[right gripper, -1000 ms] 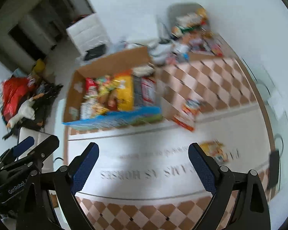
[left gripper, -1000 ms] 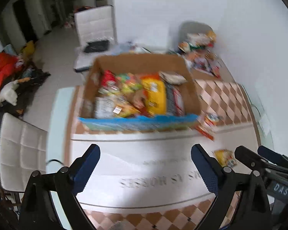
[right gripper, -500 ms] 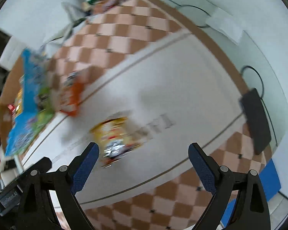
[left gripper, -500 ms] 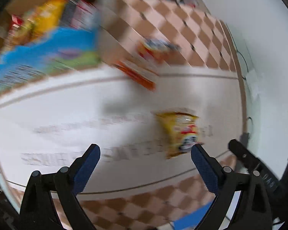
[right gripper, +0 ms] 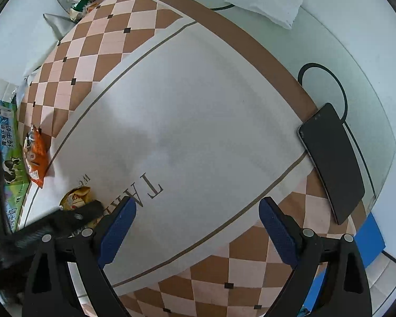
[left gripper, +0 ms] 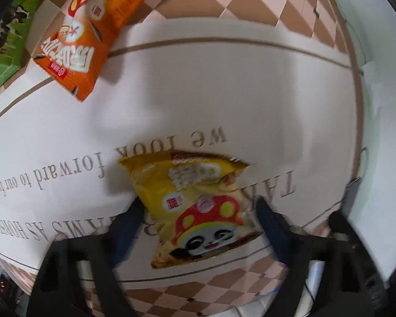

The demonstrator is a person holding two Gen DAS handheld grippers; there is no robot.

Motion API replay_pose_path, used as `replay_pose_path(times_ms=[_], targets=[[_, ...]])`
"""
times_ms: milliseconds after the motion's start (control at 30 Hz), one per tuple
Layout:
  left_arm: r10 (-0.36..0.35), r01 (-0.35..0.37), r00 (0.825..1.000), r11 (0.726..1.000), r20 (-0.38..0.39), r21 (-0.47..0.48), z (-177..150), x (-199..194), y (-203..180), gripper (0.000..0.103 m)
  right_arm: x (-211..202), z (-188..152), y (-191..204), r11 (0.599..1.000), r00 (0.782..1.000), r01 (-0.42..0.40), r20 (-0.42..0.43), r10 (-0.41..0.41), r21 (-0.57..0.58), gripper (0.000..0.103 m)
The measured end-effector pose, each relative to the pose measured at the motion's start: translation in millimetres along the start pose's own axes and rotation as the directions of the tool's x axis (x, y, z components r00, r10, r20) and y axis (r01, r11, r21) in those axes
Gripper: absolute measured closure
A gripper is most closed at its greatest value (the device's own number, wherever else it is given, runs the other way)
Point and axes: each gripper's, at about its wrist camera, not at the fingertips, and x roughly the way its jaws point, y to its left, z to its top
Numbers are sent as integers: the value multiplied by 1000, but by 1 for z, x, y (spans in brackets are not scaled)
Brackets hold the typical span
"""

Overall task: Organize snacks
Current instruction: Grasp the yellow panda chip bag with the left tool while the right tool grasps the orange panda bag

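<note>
One yellow snack bag (left gripper: 198,206) is seen lying on the table (left gripper: 224,84) between the jaws of the left hand-held gripper (left gripper: 198,211), which have just been closing around it; whether the pads press it yet cannot be told. One orange bag (left gripper: 76,39) lies well apart beside one milk carton box (left gripper: 2,52). The right hand-held gripper (right gripper: 198,219) is held released over bare cloth, with one phone (right gripper: 332,161) at the table's edge.

My home dining table: a checked tablecloth (right gripper: 97,52) printed with text, snack packets (left gripper: 198,206), a milk carton box (right gripper: 8,153) and a phone (right gripper: 332,161) beside me.
</note>
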Motion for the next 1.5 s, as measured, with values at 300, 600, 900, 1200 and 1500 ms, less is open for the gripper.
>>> replay_pose_path(times_ms=[300, 600, 900, 1200, 1500], targets=[[109, -103, 990, 992, 90, -72, -26, -36, 70, 51, -5, 20, 52, 991, 994, -105, -31, 103, -81, 7], [143, -94, 982, 934, 120, -343, -43, -62, 179, 51, 28, 42, 188, 941, 929, -335, -185, 320, -55, 7], [143, -71, 978, 913, 151, -402, -43, -71, 203, 51, 66, 60, 256, 949, 927, -312, -234, 292, -51, 43], [133, -67, 979, 926, 154, -371, -48, -69, 208, 51, 70, 38, 267, 922, 942, -256, -292, 169, -291, 62], [141, -88, 980, 939, 138, -332, -39, -59, 204, 50, 70, -36, 250, 771, 934, -175, -351, -67, -612, 63]])
